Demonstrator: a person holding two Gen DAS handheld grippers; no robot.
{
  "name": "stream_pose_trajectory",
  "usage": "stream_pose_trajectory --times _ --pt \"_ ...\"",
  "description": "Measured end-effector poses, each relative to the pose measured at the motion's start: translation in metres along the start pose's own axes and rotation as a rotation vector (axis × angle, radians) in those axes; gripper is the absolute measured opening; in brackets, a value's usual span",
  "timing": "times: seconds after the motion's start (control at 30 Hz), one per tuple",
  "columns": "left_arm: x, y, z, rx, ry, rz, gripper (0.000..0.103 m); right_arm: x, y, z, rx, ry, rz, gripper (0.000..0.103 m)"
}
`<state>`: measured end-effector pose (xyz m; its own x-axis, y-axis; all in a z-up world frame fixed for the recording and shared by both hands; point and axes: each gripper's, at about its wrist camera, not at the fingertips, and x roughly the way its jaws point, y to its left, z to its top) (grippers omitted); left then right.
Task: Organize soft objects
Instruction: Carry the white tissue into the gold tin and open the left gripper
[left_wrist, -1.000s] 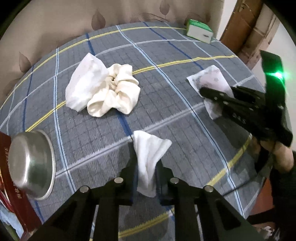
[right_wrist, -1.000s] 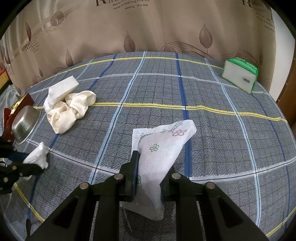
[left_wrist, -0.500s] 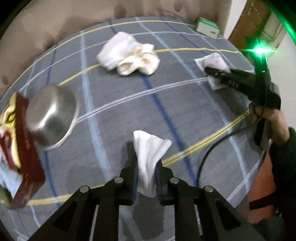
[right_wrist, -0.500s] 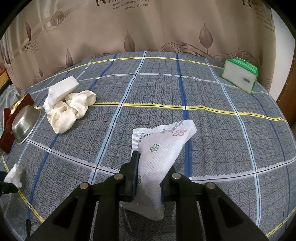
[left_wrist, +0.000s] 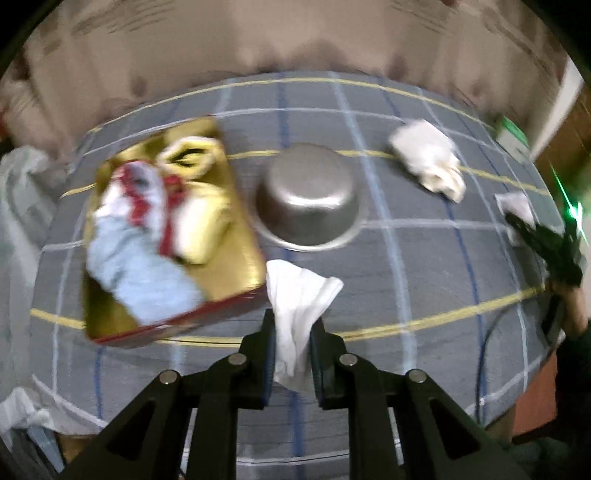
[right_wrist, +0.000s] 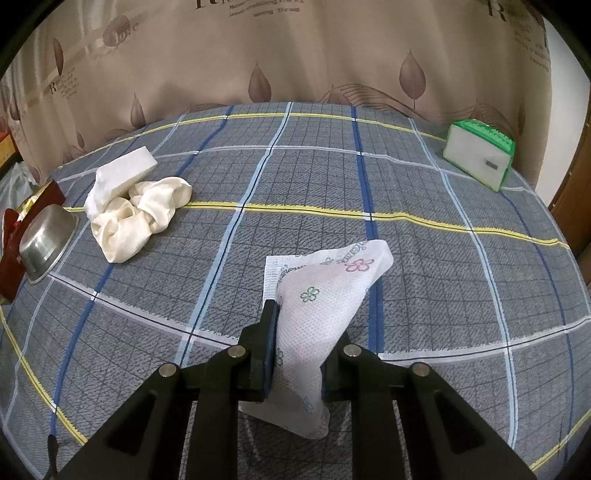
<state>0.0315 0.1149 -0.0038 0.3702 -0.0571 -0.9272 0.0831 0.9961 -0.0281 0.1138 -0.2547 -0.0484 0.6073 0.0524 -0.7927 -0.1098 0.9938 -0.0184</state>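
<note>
My left gripper (left_wrist: 292, 332) is shut on a white tissue (left_wrist: 299, 295) and holds it above the checked tablecloth, just right of a gold and red box (left_wrist: 221, 206) that holds several soft cloths (left_wrist: 140, 254). My right gripper (right_wrist: 299, 343) is shut on a flower-printed wet wipe (right_wrist: 325, 295), held low over the cloth; it also shows at the right edge of the left wrist view (left_wrist: 535, 236). A cream scrunchie (right_wrist: 144, 218) and a white folded cloth (right_wrist: 125, 170) lie together at the left.
An upturned steel bowl (left_wrist: 308, 199) (right_wrist: 44, 243) stands beside the box. A green and white tissue pack (right_wrist: 480, 158) sits at the table's far right. A patterned curtain (right_wrist: 295, 55) hangs behind the table.
My left gripper has swung left with the white tissue, from facing the scrunchie to facing the box and bowl. The right gripper has stayed still with the wet wipe.
</note>
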Motion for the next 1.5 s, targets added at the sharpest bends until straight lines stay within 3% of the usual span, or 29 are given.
stream_pose_trajectory --times 0.43,0.63,0.8,1.0,1.2,1.33,1.43,1.5 --pt "-0.011 0.100 0.040 -0.207 -0.110 0.076 0.016 0.001 0.001 0.000 -0.004 0.000 -0.011 0.016" --pt "-0.004 0.131 0.067 -0.244 -0.139 0.105 0.016 0.001 0.001 0.000 -0.006 0.000 -0.013 0.016" --pt "0.004 0.160 0.091 -0.301 -0.141 0.102 0.016 0.001 0.001 -0.001 -0.006 0.000 -0.013 0.017" --pt "0.021 0.179 0.120 -0.298 -0.124 0.127 0.017 0.001 0.001 -0.001 -0.008 0.000 -0.014 0.017" --pt "0.051 0.189 0.137 -0.318 -0.044 0.053 0.020 0.001 0.002 0.000 -0.008 0.000 -0.014 0.017" --pt "0.064 0.193 0.142 -0.333 -0.018 0.047 0.027 0.001 0.001 0.000 -0.007 0.000 -0.013 0.017" --pt "0.067 0.196 0.143 -0.338 -0.004 0.057 0.045 0.001 0.001 0.000 -0.007 0.000 -0.013 0.017" --pt "0.065 0.199 0.142 -0.354 -0.001 0.045 0.051 0.001 0.001 0.000 -0.006 0.000 -0.012 0.017"
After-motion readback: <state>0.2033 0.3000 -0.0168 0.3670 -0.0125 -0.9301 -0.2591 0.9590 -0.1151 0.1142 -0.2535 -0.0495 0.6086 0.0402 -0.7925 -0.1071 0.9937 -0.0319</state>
